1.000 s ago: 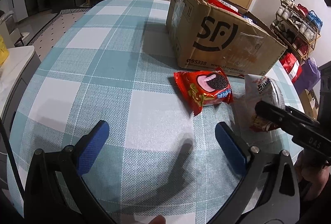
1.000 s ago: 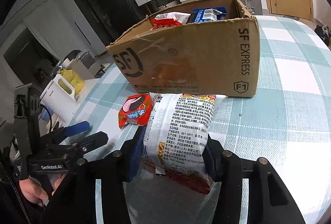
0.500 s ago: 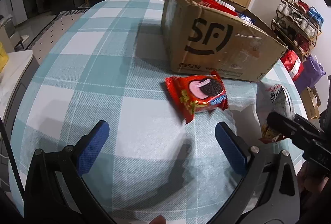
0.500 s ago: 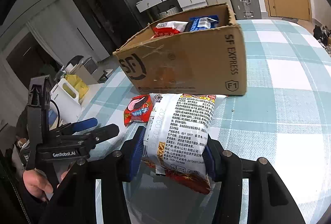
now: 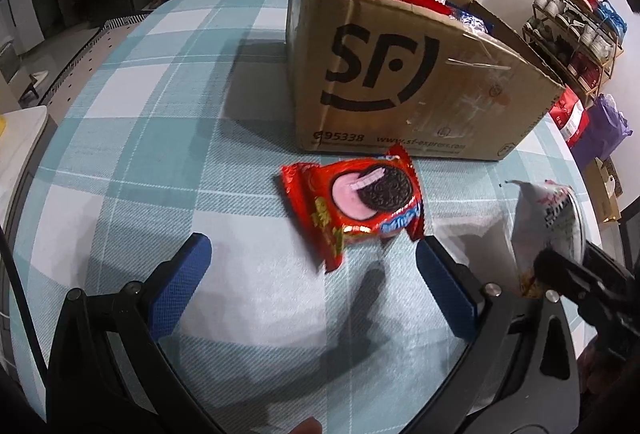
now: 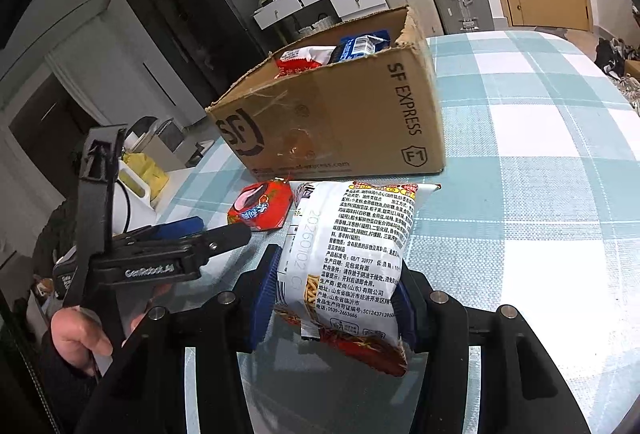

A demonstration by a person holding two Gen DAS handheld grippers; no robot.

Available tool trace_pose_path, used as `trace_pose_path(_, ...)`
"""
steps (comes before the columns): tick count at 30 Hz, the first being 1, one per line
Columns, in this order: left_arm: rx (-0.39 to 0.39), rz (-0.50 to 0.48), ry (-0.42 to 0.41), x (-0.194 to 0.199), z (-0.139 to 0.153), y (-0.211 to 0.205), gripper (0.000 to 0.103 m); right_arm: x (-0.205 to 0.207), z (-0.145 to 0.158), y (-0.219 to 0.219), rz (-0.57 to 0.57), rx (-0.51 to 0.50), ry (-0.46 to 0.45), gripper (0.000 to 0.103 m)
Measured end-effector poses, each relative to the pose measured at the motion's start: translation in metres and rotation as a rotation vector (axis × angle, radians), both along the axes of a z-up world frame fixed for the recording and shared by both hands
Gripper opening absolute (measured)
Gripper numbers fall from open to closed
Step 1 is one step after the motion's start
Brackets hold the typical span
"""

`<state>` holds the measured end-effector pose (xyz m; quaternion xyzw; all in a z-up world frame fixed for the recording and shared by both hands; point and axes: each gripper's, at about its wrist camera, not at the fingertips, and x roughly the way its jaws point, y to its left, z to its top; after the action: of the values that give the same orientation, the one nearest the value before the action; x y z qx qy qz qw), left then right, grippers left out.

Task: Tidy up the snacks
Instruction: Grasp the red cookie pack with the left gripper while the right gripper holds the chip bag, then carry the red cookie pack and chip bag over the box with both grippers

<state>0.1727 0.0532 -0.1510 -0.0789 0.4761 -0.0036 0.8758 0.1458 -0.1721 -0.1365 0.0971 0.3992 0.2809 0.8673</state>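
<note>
A red cookie packet [image 5: 356,201] lies flat on the checked tablecloth, just in front of the cardboard box [image 5: 404,73]. My left gripper [image 5: 312,254] is open, its blue pads on either side of the packet's near end and not touching it. My right gripper [image 6: 336,274] is shut on a white snack bag [image 6: 352,254], held above the table before the box [image 6: 344,121]. The same bag [image 5: 548,222] shows at the right edge of the left wrist view. The cookie packet [image 6: 260,209] and the left gripper [image 6: 192,238] also appear in the right wrist view.
The box holds several snack packs, red [image 6: 300,59] and blue [image 6: 360,45]. A hand [image 6: 76,338] holds the left gripper's handle. A white kettle [image 6: 124,201] stands past the table's left edge. A shoe rack [image 5: 576,21] and bags stand beyond the right edge.
My left gripper has moved forward toward the cookie packet, which now lies between its pads. The right gripper has carried the white bag slightly, still shut on it.
</note>
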Motion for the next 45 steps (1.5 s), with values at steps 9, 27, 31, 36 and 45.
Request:
trace_pose_path(9,-0.007,-0.013,0.003,0.020,-0.003,-0.007,0.102,-0.005,0.005,-0.008,-0.020,-0.002,-0.008,0.051)
trace_pose_path(27,-0.124,-0.058,-0.014,0.032,-0.006,0.002,0.064,-0.010,0.011,-0.012,-0.040,-0.005,-0.011,0.051)
trace_pose_path(31,-0.103,-0.113,-0.038,0.025,-0.003,-0.004,0.043,-0.012,0.013,-0.009,-0.032,-0.004,-0.017,0.051)
trace_pose_path(36,-0.079,-0.158,-0.040,0.016,0.000,-0.012,0.042,-0.015,0.016,-0.008,-0.027,-0.006,-0.026,0.051)
trace_pose_path(45,-0.086,-0.160,-0.058,-0.010,0.014,-0.018,0.042,-0.020,0.021,-0.010,-0.028,-0.005,-0.043,0.051)
